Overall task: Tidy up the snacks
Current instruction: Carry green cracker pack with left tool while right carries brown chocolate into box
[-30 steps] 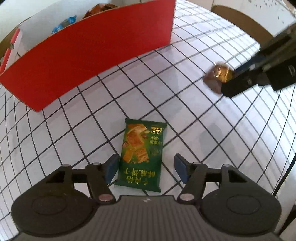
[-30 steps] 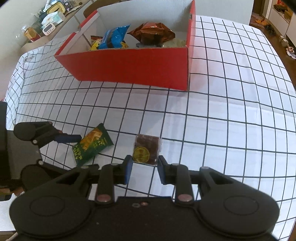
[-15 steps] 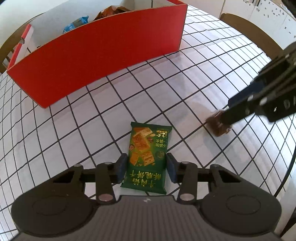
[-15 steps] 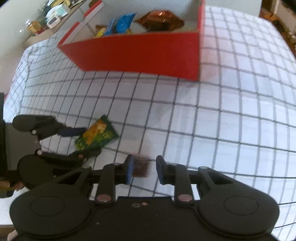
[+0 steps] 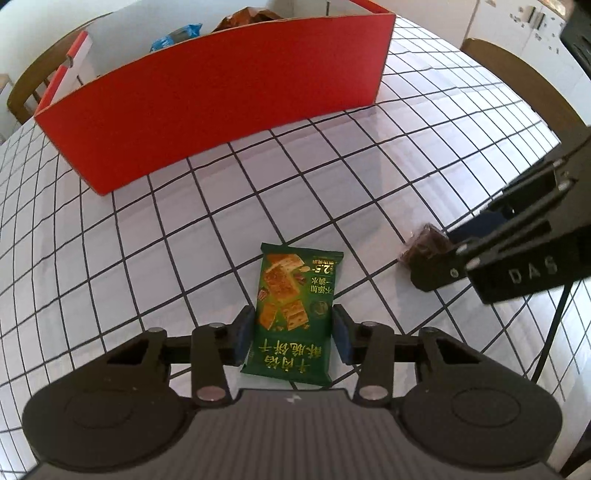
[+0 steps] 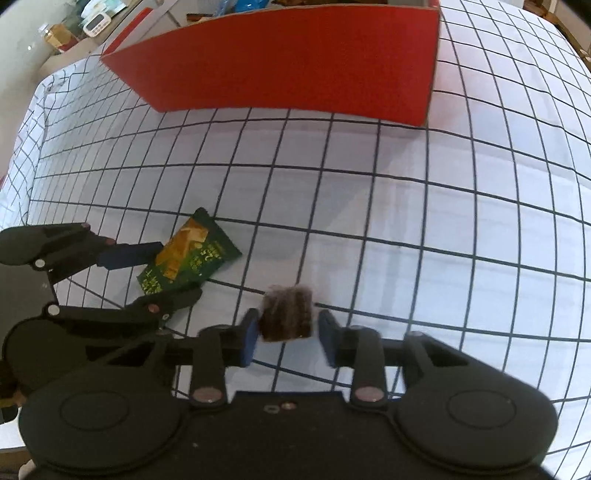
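A green biscuit packet [image 5: 291, 310] lies flat on the checked tablecloth. My left gripper [image 5: 291, 332] has its blue pads against both long edges of it; the packet also shows in the right wrist view [image 6: 188, 256]. A small brown snack packet [image 6: 287, 314] sits between the pads of my right gripper [image 6: 286, 334], with a small gap on the right side; it looks blurred. In the left wrist view the brown packet [image 5: 424, 245] is at the right gripper's tip. A red cardboard box [image 5: 221, 92] with several snacks inside stands behind.
The checked tablecloth [image 6: 406, 221] stretches between the grippers and the box [image 6: 295, 59]. A wooden chair back [image 5: 517, 74] stands at the right table edge. Jars and a small clock [image 6: 74, 29] sit on a counter at the far left.
My left gripper has closed in on the green packet. My right gripper came down and forward around the brown packet, with its jaws a little wider than before.
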{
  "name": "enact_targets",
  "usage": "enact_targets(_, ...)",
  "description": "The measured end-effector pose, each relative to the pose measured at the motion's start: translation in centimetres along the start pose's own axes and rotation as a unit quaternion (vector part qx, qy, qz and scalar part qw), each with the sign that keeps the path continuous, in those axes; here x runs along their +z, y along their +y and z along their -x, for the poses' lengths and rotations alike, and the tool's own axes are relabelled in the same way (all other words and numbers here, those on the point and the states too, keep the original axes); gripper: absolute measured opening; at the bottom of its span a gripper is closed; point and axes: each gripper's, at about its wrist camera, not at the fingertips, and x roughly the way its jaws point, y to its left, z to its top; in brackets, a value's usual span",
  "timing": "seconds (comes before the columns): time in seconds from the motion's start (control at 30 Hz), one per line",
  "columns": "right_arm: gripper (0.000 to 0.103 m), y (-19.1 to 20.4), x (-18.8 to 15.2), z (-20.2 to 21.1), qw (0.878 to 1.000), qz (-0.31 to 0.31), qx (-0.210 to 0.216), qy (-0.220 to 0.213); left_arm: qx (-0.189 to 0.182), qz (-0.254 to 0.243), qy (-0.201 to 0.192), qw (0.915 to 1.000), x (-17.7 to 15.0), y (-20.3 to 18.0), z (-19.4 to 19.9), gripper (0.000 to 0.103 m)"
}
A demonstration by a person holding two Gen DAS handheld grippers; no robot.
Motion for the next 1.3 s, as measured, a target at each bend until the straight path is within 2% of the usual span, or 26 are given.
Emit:
enact_targets(0.13, 0.028, 0.3, -0.2, 0.1, 1.000, 0.002, -0.005, -0.007, 0.000, 0.023, -0.001, 0.9997, -0.3, 0.5, 0.3, 0.043)
enact_targets(0.33, 0.028, 0.6, 0.1, 2.3, 1.000, 0.008, -0.001, -0.029, -0.008, 0.081, -0.011, 0.9966, -0.7, 2.1, 1.8, 0.043)
enact_targets(0.6, 0.028, 1.4, 1.5, 6.7, 0.997, 0.023, -0.002, -0.074, -0.005, 0.134, -0.054, 0.9895, 0.2, 3.6, 6.6, 0.043)
enact_targets(0.93, 0.028, 2.5, 5.4, 11.5, 0.989, 0.033, -0.009, -0.143, 0.031, 0.151, -0.119, 0.9810, 5.1, 4.6, 12.3, 0.043)
enact_targets(1.13, 0.028, 2.4, 8.2, 12.9, 0.985, 0.021, -0.010, -0.173, 0.060, 0.152, -0.133, 0.9776, 9.0, 5.5, 13.5, 0.043)
enact_targets(1.3, 0.028, 2.0, 10.7, 12.5, 0.983, 0.015, -0.017, -0.181, 0.082, 0.154, -0.132, 0.9758, 12.0, 6.5, 13.0, 0.043)
